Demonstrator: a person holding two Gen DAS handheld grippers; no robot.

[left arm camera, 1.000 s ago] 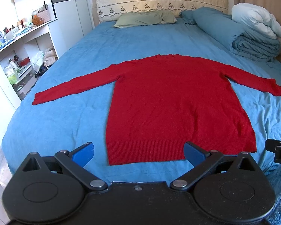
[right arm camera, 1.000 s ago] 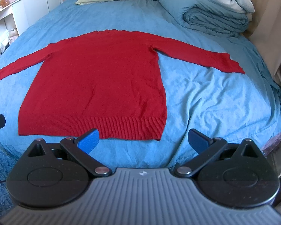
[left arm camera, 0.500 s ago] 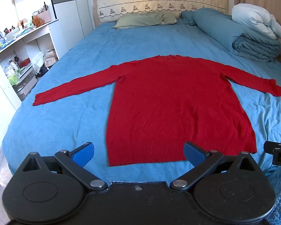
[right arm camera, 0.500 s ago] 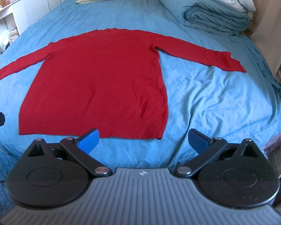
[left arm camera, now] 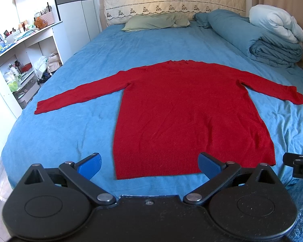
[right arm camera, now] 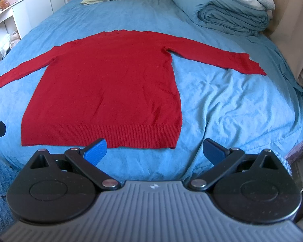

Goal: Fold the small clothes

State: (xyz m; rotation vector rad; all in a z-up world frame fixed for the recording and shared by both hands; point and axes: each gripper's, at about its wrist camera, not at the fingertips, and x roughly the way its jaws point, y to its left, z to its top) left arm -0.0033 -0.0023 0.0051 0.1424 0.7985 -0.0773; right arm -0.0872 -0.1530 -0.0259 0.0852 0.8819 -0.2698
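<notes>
Left gripper (left arm camera: 149, 166) and right gripper (right arm camera: 154, 150) gaping (both empty), red sweater (left arm camera: 183, 113) flat on bed (left arm camera: 60, 133)

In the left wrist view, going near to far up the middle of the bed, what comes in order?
Left gripper → red sweater → bare blue sheet → green pillow → cream headboard.

A red long-sleeved sweater (left arm camera: 183, 109) lies flat, sleeves outspread, hem nearest.
</notes>
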